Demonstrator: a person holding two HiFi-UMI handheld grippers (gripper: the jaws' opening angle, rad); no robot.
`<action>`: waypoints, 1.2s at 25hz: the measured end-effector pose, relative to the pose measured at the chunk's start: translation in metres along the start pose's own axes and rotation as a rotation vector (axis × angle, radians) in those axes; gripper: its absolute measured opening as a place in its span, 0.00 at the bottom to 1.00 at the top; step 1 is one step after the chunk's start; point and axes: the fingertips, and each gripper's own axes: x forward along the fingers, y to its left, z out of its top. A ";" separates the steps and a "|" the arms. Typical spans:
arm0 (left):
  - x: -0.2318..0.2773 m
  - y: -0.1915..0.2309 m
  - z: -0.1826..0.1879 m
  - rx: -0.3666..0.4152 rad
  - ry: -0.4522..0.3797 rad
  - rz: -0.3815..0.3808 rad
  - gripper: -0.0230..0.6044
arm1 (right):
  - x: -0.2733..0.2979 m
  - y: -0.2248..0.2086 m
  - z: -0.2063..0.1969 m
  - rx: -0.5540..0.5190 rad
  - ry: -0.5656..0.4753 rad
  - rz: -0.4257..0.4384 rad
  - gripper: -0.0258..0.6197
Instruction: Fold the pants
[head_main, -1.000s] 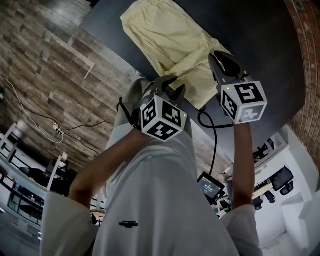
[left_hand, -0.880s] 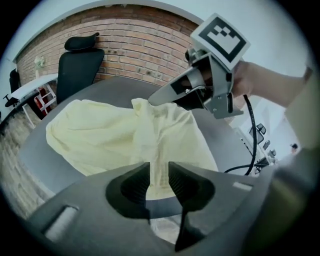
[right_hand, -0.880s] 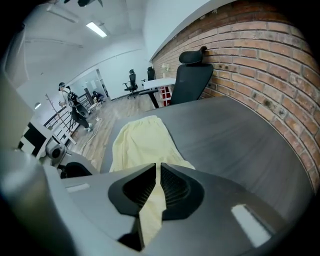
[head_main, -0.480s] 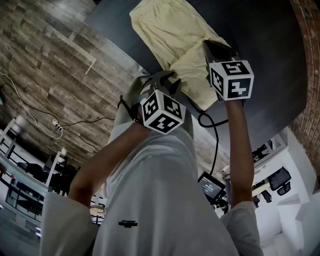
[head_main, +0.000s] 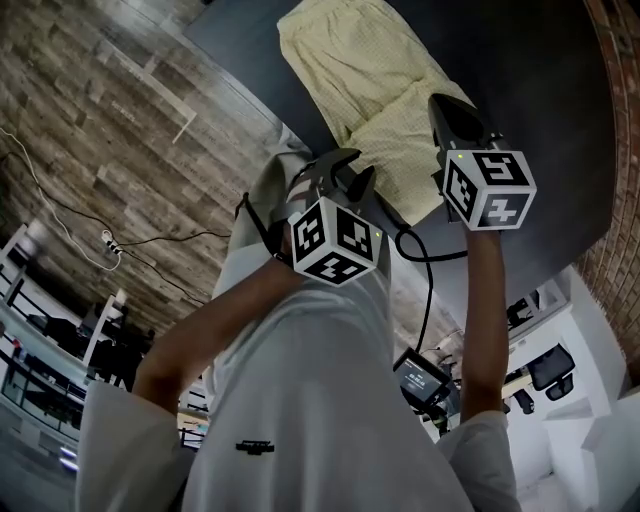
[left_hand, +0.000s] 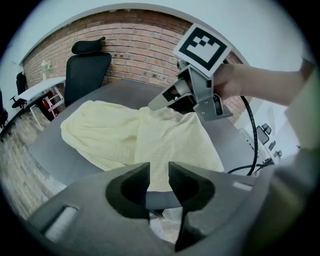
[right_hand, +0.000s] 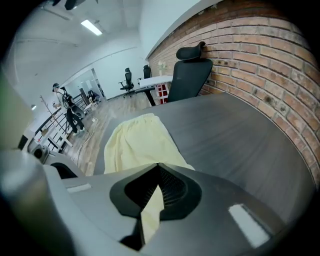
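Pale yellow pants (head_main: 370, 80) lie partly folded on a dark grey round table (head_main: 540, 90). My right gripper (head_main: 447, 108) is down on their near right part, shut, and a strip of the yellow fabric (right_hand: 150, 210) is pinched between its jaws (right_hand: 157, 167). The left gripper view shows that gripper (left_hand: 156, 106) biting a raised fold of the pants (left_hand: 150, 140). My left gripper (head_main: 345, 172) hovers at the near table edge just short of the cloth. Its jaws (left_hand: 159, 172) stand apart with nothing between the pads.
A black office chair (left_hand: 90, 65) stands at the far side of the table before a brick wall (right_hand: 260, 45). A black cable (head_main: 425, 260) hangs from the right gripper. A white desk (right_hand: 155, 80) and wooden floor (head_main: 120, 130) lie beyond.
The right gripper has shifted a little along the near part of the pants and sunk onto the cloth. The left gripper has kept its place by the table edge.
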 end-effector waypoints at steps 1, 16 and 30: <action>0.000 -0.003 0.002 -0.002 -0.008 0.009 0.23 | -0.005 -0.001 0.002 0.005 -0.017 0.004 0.05; 0.017 -0.108 0.016 0.007 -0.057 0.072 0.23 | -0.106 -0.029 -0.045 -0.240 -0.083 0.058 0.05; 0.069 -0.166 0.009 0.029 -0.028 0.162 0.39 | -0.111 -0.061 -0.115 -0.667 0.028 0.156 0.35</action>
